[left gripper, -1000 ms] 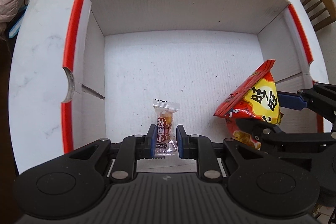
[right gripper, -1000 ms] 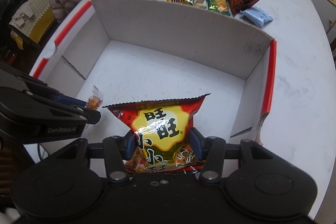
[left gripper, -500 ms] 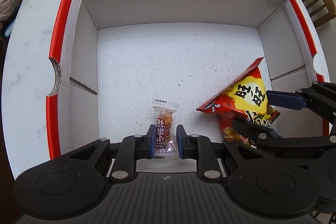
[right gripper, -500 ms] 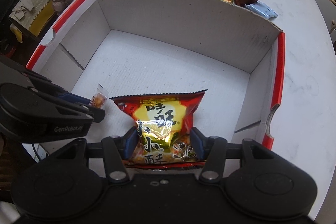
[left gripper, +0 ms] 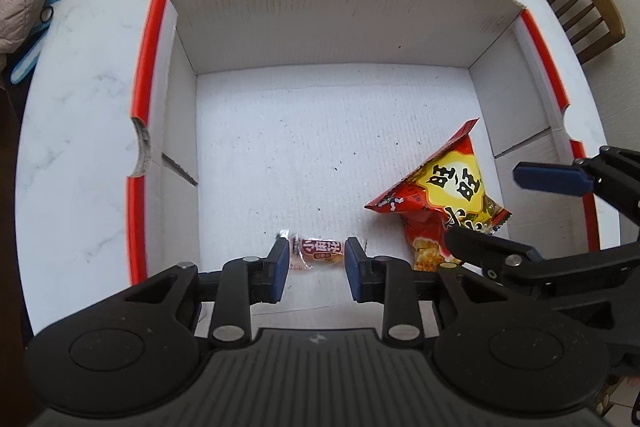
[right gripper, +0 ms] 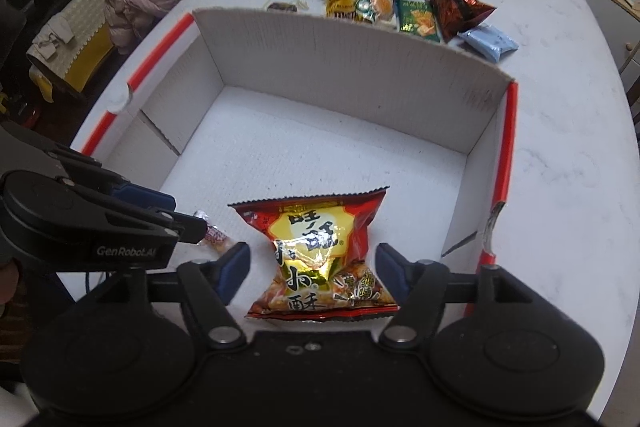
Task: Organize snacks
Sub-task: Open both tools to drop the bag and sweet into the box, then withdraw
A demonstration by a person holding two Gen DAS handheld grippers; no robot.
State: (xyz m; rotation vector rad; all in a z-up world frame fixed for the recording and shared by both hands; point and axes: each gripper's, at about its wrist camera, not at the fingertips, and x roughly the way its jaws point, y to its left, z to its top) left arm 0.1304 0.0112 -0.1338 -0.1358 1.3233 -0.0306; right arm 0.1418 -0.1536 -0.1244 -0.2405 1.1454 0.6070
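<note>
Both grippers are pointing steeply down into the cardboard box [left gripper: 332, 27], near its front wall, because the two snacks are being set down on its floor.

The left gripper [left gripper: 317, 263] is standing over the small wrapped candy [left gripper: 318, 251]. Its jaws have just been opening, and the blue pads are now standing a little apart from the wrapper ends, so nothing is being gripped. The candy is lying flat on the box floor between them, close to the front edge and left of the middle.

The right gripper [right gripper: 313, 271] has also just been opening its jaws. They are standing wide on both sides of the red and yellow snack bag [right gripper: 316, 259], without pressing it. The bag is resting on the floor toward the front right corner of the box, apparently released.

The box is white corrugated cardboard with red rims and a ribbed floor. The bag is shiny crinkled foil, puffed, with a serrated top seam. The candy wrapper is clear film with twisted ends.

More snack packets [right gripper: 404, 11] are waiting on the white marble-pattern table [right gripper: 560, 187], behind the far wall of the box.
</note>
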